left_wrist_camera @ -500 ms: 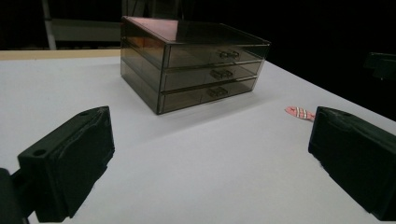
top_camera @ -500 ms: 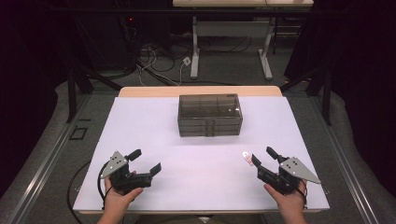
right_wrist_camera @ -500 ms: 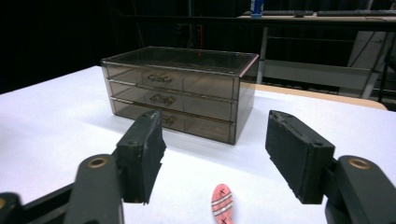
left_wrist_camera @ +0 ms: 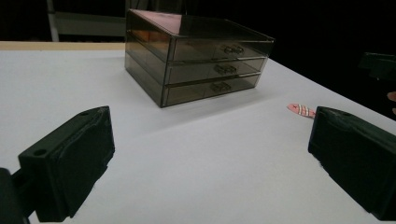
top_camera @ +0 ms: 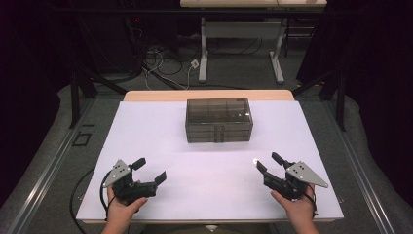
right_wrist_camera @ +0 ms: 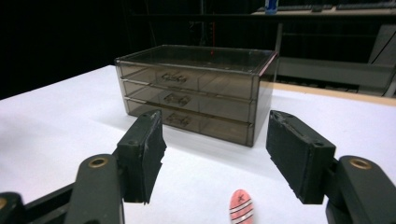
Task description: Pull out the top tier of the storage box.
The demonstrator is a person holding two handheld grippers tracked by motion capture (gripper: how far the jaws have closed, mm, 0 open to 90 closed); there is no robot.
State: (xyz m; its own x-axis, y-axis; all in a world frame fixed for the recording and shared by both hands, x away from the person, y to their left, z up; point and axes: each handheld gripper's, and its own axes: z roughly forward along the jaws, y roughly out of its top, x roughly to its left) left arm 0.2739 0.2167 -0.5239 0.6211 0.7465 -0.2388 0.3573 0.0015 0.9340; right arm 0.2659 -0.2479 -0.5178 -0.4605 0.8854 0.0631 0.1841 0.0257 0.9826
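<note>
Pink lure (right_wrist_camera: 241,206) (between raised open jaws)

1. A white rectangular table top (top_camera: 160,126) with a pale wooden far edge (top_camera: 209,95) stood in the middle of the room.
2. Grey carpeted floor (top_camera: 58,161) surrounded it.
3. Behind it stood a white metal-legged desk (top_camera: 238,31), with a tangle of dark cables (top_camera: 165,61) on the floor.
4. Black curtains (top_camera: 375,73) hung at both sides, leaving the room dim.
</note>
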